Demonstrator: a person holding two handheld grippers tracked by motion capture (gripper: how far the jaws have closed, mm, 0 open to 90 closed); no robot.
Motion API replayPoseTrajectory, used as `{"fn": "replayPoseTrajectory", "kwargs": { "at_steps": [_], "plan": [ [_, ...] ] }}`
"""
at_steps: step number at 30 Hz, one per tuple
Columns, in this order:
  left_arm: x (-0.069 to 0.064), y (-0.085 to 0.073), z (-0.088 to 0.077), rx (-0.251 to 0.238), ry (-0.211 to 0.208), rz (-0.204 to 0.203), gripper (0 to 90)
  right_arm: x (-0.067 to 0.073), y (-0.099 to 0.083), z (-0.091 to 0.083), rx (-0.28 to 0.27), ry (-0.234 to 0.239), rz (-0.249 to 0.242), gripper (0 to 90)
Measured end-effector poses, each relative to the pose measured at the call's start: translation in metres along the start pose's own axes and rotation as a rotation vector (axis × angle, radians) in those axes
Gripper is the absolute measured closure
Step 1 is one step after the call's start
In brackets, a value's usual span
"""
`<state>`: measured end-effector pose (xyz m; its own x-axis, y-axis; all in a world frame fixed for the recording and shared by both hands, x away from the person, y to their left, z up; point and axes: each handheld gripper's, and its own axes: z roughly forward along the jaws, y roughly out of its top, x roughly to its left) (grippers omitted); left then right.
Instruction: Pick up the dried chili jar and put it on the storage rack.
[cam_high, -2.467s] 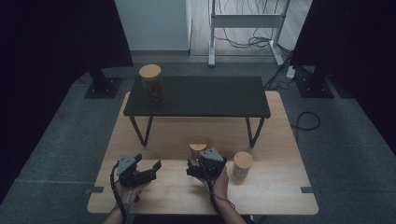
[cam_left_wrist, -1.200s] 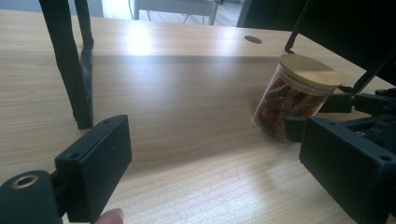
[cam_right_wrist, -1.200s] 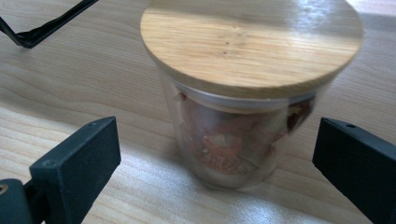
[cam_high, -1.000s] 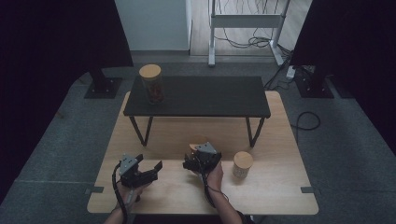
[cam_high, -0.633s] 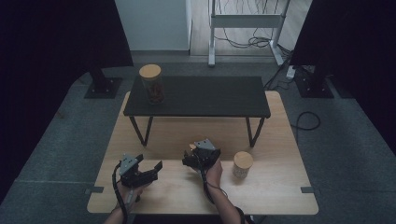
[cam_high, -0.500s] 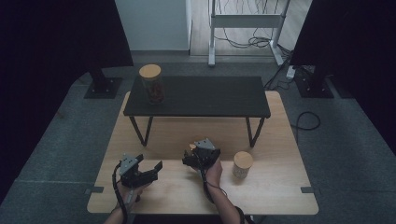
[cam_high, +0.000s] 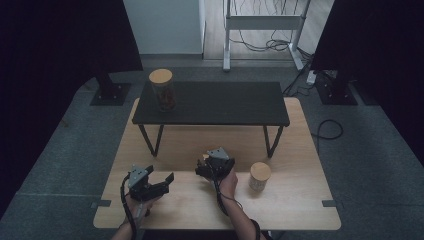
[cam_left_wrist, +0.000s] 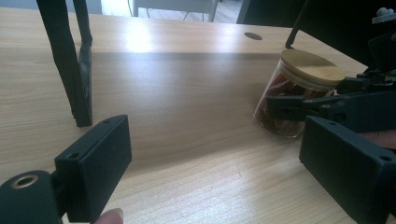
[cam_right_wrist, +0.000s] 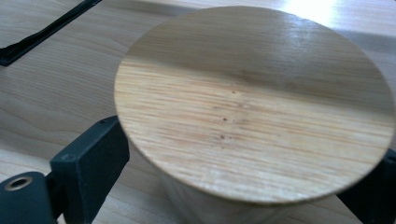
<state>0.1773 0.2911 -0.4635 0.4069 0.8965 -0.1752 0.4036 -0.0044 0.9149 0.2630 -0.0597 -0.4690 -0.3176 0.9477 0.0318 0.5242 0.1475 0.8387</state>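
Right gripper (cam_high: 204, 167): my jaws sit on either side of a jar (cam_right_wrist: 252, 107) with a wooden lid, the jar standing upright on the table (cam_high: 300, 200). In the right gripper view the lid fills the gap between the jaws; the left pad is just beside the glass, and whether it presses I cannot tell. The jaws have just been closing with the jar between them. From the left gripper view the right jaws reach round the jar's body below the lid.

Left gripper (cam_high: 162, 182): jaws released, nothing between them, held low over the table, well apart from the jar.

Second jar (cam_high: 260, 176) stands to the right of my right hand (cam_high: 227, 181). Third jar (cam_high: 162, 90) stands on the black shelf (cam_high: 225, 102) at its left end
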Motion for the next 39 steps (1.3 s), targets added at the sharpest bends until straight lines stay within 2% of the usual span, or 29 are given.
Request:
{"fn": "replayPoseTrajectory", "kwargs": {
  "at_steps": [4, 10, 15, 27, 39],
  "plan": [
    [0.000, 0.000, 0.000, 0.000, -0.001, 0.000, 8.8, 0.003, -0.001, 0.001, 0.000, -0.017, -0.006, 15.2],
    [0.000, 0.000, 0.000, 0.000, 0.000, 0.000, 8.9, 0.003, -0.003, 0.004, 0.002, -0.019, -0.003, 18.6],
    [0.000, 0.000, 0.000, 0.001, -0.001, 0.001, 8.9, 0.006, -0.004, 0.004, -0.004, -0.043, -0.012, 25.1],
    [0.000, -0.001, 0.001, 0.005, -0.001, 0.005, 8.9, 0.006, -0.008, 0.004, -0.019, -0.042, -0.017, 25.5],
    [0.000, -0.001, 0.001, 0.007, -0.002, 0.009, 8.9, 0.009, -0.015, 0.002, -0.052, -0.046, -0.051, 25.5]
  ]
}}
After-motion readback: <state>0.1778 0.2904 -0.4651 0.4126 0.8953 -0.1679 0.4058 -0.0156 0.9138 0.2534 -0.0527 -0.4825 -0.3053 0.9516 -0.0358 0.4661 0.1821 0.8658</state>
